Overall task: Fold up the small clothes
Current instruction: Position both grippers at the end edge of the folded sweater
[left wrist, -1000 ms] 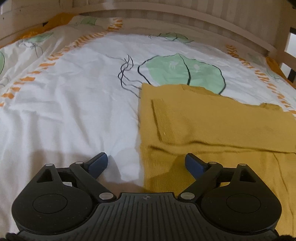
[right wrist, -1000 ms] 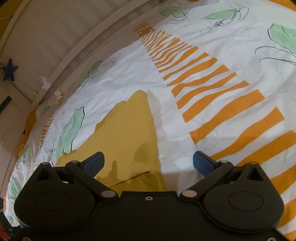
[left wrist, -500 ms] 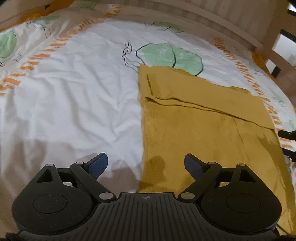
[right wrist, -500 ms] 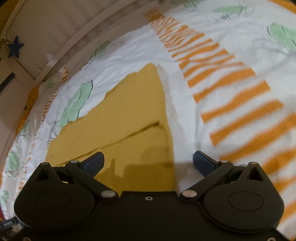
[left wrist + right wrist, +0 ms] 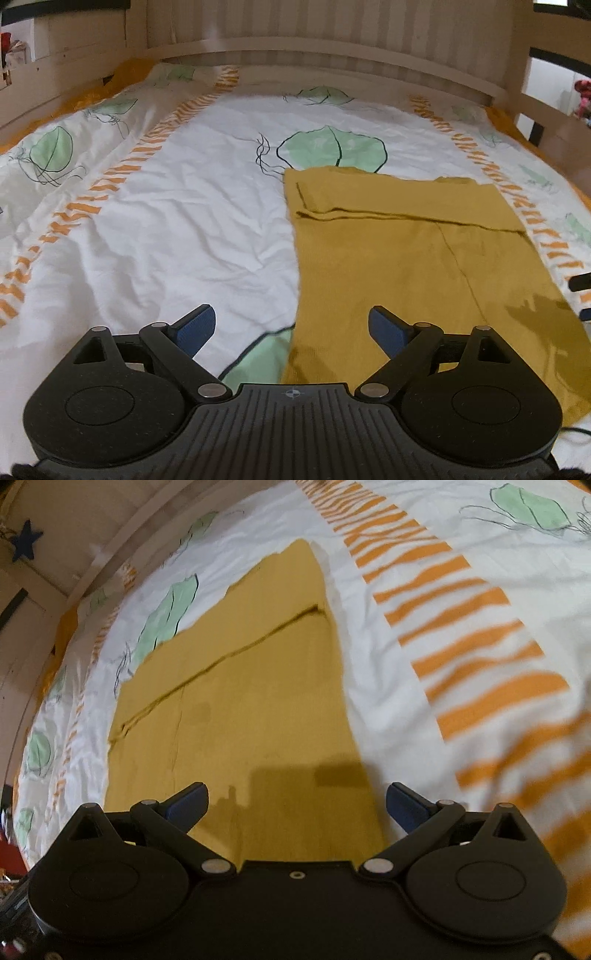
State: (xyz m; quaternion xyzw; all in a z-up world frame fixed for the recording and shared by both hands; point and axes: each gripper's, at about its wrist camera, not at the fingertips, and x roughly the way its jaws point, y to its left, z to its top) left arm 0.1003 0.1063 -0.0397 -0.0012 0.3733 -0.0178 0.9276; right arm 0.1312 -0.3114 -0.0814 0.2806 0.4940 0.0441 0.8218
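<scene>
Left wrist view: the left hand-held gripper (image 5: 291, 326) has its blue pads (image 5: 195, 326) spread wide with nothing between them, poised over the near left edge of the mustard garment (image 5: 406, 258). In the right wrist view the right hand-held gripper (image 5: 295, 801) is likewise spread apart and empty, above the garment's near right edge (image 5: 258, 701).

The garment lies flat on the bed cover (image 5: 166, 221), toward its right half, with both sides already turned in to a long panel; a crosswise band lies over its far end, and a faint seam runs lengthwise down the middle. I judge the next step to be a lengthwise fold, taking one end over the other.

What could go wrong: the cover is soft and creased, so a pad pressed too deep may pinch bedding along with the knit and drag both. A grasp that catches only the top layer would peel the tucked sides open. If the 2 hand-held grippers lift unevenly, the panel would skew and the edges would not meet.

Around it, the cover carries green leaf prints (image 5: 332, 149) and orange striped bands (image 5: 461, 627). A pale wooden bed rail (image 5: 332, 59) runs behind the far end. Nothing lies on the garment or blocks the approach; a dark star (image 5: 26, 544) hangs on the wall beyond.
</scene>
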